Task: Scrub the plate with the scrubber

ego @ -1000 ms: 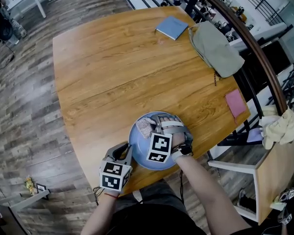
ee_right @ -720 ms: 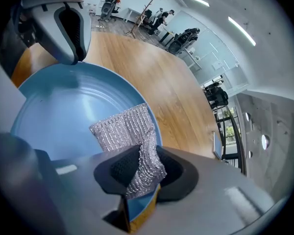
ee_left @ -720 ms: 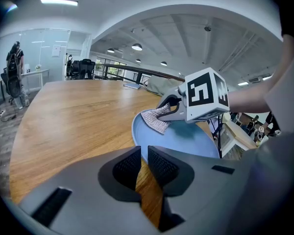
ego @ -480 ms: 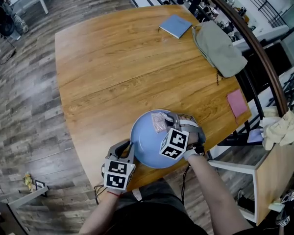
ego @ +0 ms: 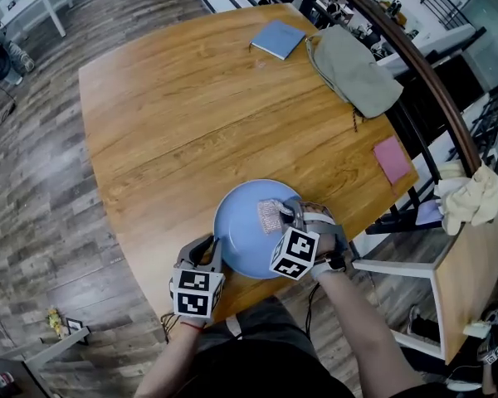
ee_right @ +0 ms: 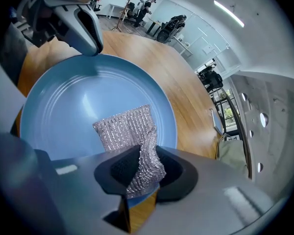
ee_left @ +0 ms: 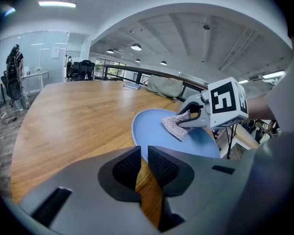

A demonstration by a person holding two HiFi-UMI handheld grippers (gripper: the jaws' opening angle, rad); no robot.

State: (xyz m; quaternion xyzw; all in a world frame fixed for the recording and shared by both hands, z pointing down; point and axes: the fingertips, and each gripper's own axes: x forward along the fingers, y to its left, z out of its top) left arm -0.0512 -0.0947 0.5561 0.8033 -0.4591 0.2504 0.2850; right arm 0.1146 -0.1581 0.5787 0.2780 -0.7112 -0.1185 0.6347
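Wooden table (ego: 174, 98) under blue plate (ego: 236, 232), scrubber (ego: 271, 215) in jaws of right gripper (ego: 289, 217)

The left gripper (ego: 207, 249) and right gripper (ego: 284, 215) are grey plastic, each topped by a white cube (ego: 194, 293) with black square markers. The fingers (ee_left: 127, 166) have dark ribbed pads. The top (ego: 249, 367) is dark, and a black band (ego: 339, 263), perhaps a watch, circles the right wrist
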